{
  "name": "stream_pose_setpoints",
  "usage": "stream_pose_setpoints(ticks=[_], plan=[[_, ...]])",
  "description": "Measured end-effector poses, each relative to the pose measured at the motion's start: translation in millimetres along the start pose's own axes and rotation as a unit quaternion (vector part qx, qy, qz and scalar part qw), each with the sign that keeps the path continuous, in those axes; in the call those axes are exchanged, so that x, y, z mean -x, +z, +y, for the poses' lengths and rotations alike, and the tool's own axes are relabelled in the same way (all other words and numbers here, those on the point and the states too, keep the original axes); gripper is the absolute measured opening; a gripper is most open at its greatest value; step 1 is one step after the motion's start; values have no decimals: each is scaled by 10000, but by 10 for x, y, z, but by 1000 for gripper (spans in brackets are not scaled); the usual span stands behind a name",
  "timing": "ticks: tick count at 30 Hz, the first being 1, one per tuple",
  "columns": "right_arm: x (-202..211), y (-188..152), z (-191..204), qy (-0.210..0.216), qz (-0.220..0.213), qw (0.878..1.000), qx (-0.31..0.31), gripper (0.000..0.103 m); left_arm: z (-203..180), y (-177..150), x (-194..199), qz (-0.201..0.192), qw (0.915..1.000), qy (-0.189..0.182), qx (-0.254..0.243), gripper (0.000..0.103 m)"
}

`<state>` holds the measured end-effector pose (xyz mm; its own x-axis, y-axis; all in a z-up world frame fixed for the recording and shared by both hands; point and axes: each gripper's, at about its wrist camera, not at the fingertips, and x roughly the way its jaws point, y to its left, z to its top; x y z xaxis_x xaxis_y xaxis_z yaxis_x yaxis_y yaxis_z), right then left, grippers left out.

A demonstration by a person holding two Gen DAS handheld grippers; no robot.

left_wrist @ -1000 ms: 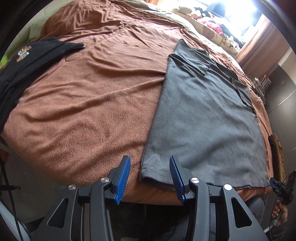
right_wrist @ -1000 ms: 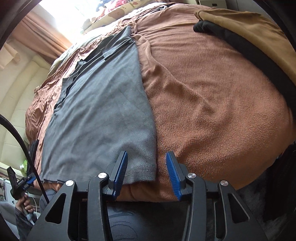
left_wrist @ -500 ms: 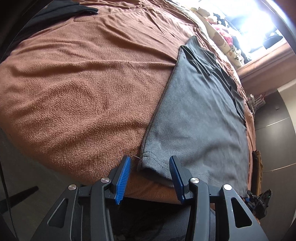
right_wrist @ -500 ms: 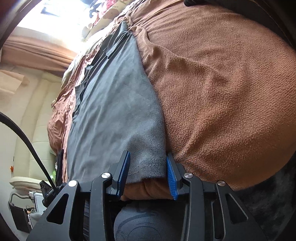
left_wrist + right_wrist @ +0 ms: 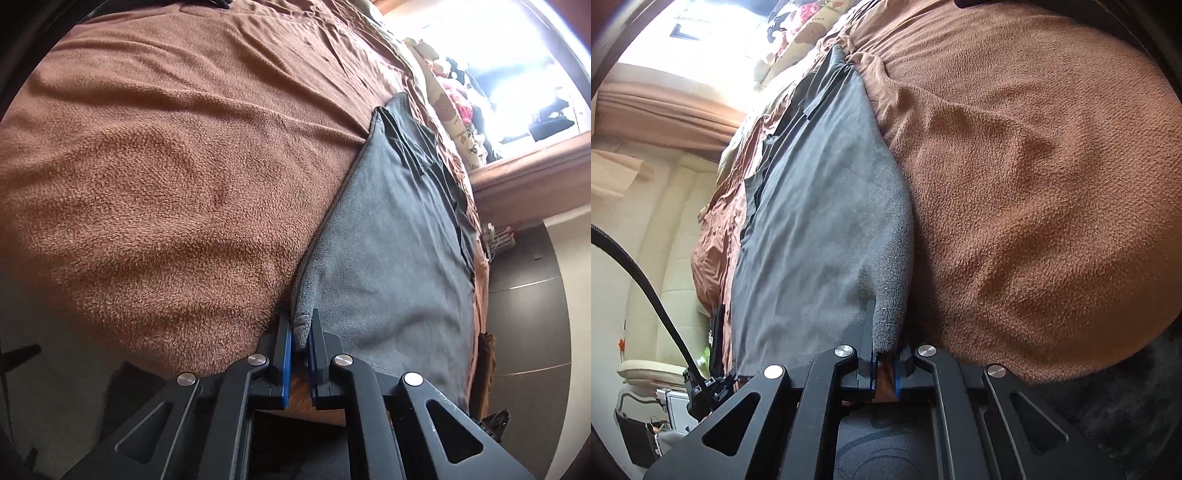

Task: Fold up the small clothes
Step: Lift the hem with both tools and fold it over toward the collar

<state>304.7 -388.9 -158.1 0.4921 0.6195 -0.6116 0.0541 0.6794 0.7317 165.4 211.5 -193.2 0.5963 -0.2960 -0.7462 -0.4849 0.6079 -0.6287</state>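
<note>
At the near edge of the bed: I have both tongs clamped on the bottom hem of the shirt.
Left tongs (image 5: 300, 334): jaws closed tight on the shirt's (image 5: 388, 258) left hem corner, grey cloth pinched between the blue pads.
Right tongs (image 5: 885, 352): jaws closed on the other hem corner, a fold of cloth bunched up between the pads.
Shirt (image 5: 820, 206): dark grey, lying flat and lengthwise on the brown blanket (image 5: 166, 166), collar end toward the window.
Handling: I judge it light, soft and limp; it will sag between my two grips and drag on the fuzzy blanket.
Hold: the corners suit me, provided both layers are caught.
Blanket (image 5: 1034, 184): may be nipped underneath; I cannot tell.
</note>
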Motion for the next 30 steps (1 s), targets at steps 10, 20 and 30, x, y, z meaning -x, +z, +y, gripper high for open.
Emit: stream_pose_setpoints(ticks=[10, 20, 30], plan=[[569, -211, 266, 313, -505, 9972, 452, 2, -409, -82, 631, -535, 9967, -263, -551, 6], [1156, -550, 325, 568, -824, 9913, 851, 2, -508, -412, 1277, -940, 9909, -600, -759, 6], [1653, -965, 274, 638, -939, 9871, 1127, 2, -314, -952, 1801, -1167, 9865, -808, -813, 6]])
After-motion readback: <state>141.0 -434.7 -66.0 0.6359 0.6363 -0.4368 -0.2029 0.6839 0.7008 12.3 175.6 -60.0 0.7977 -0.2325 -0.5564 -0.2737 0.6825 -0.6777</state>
